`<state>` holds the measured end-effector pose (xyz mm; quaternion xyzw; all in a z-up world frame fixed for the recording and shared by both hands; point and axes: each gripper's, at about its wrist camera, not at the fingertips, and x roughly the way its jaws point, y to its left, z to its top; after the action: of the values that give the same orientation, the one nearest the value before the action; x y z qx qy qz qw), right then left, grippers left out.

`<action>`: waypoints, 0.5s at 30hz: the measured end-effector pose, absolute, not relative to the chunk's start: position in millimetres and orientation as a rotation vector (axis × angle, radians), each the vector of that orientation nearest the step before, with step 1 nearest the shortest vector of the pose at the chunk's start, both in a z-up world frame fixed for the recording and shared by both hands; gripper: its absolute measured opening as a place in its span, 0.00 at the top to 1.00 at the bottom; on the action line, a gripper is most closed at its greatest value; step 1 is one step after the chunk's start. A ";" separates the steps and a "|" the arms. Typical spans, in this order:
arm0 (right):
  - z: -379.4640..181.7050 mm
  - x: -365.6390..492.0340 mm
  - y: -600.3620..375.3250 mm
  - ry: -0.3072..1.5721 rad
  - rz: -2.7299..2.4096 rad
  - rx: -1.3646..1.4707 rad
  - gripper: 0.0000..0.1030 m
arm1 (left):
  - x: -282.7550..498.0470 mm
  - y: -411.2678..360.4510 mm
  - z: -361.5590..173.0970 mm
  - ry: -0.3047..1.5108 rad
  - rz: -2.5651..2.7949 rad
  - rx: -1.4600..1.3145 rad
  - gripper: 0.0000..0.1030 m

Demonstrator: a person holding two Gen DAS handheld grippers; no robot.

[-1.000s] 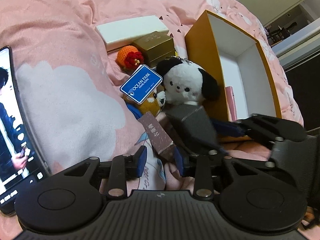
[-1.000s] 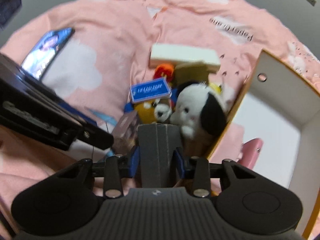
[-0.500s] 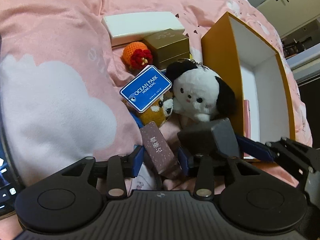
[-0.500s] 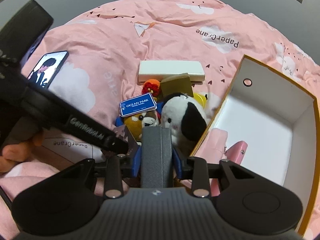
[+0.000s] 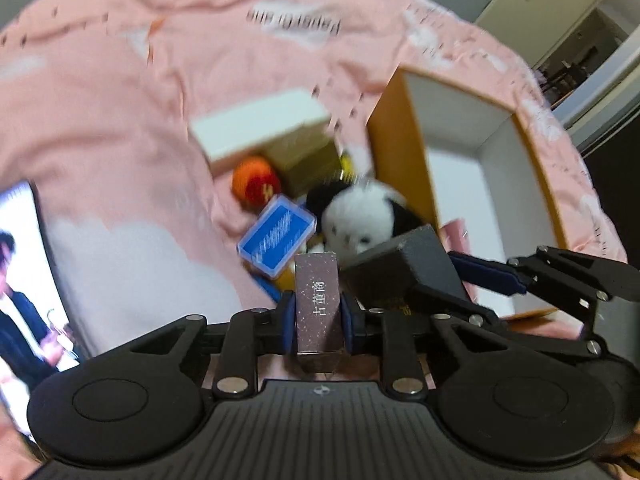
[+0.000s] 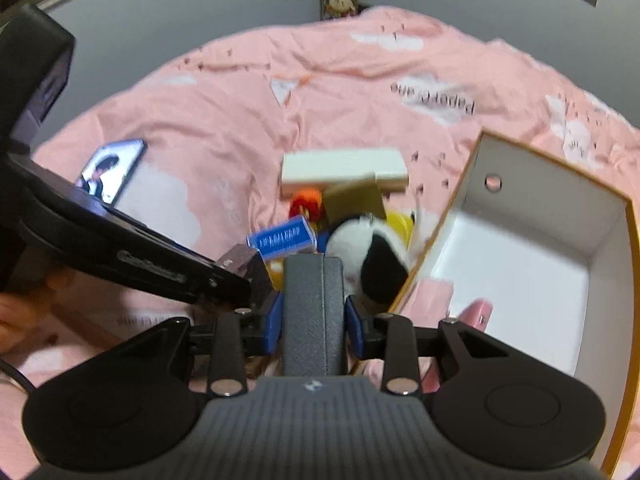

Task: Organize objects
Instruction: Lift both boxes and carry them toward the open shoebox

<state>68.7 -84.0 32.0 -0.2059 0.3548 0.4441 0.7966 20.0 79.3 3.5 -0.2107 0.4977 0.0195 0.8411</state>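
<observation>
My left gripper (image 5: 317, 316) is shut on a slim mauve box (image 5: 318, 304) with white characters, held off the pink bedspread. My right gripper (image 6: 314, 316) is shut on a dark grey case (image 6: 314, 312), which also shows in the left wrist view (image 5: 404, 268). Just ahead lie a black-and-white plush dog (image 5: 360, 216) (image 6: 372, 256), a blue Ocean Park tag (image 5: 278, 236) (image 6: 280, 236), an orange crochet ball (image 5: 256, 184), a gold box (image 6: 354, 200) and a white flat box (image 6: 344, 170). An open orange box with white inside (image 6: 532, 248) (image 5: 480, 184) stands on the right.
A phone with a lit screen (image 6: 112, 170) (image 5: 24, 280) lies on the bedspread at the left. A pink item (image 6: 476, 312) sits in the orange box's near corner. The left gripper's arm (image 6: 120, 248) crosses the right wrist view. A grey wall lies beyond the bed.
My left gripper has closed on the mauve box and lifted it from the bedspread. The right gripper has kept the grey case and risen a little.
</observation>
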 end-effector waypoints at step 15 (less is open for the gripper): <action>23.6 113.4 -62.9 0.779 0.971 -0.171 0.66 | 71.4 114.0 -8.6 0.924 0.159 -0.460 0.75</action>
<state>113.4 -62.9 23.6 -0.0800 0.3645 0.4543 0.8089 71.4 114.0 -8.6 -0.2199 0.4412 0.0759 0.8668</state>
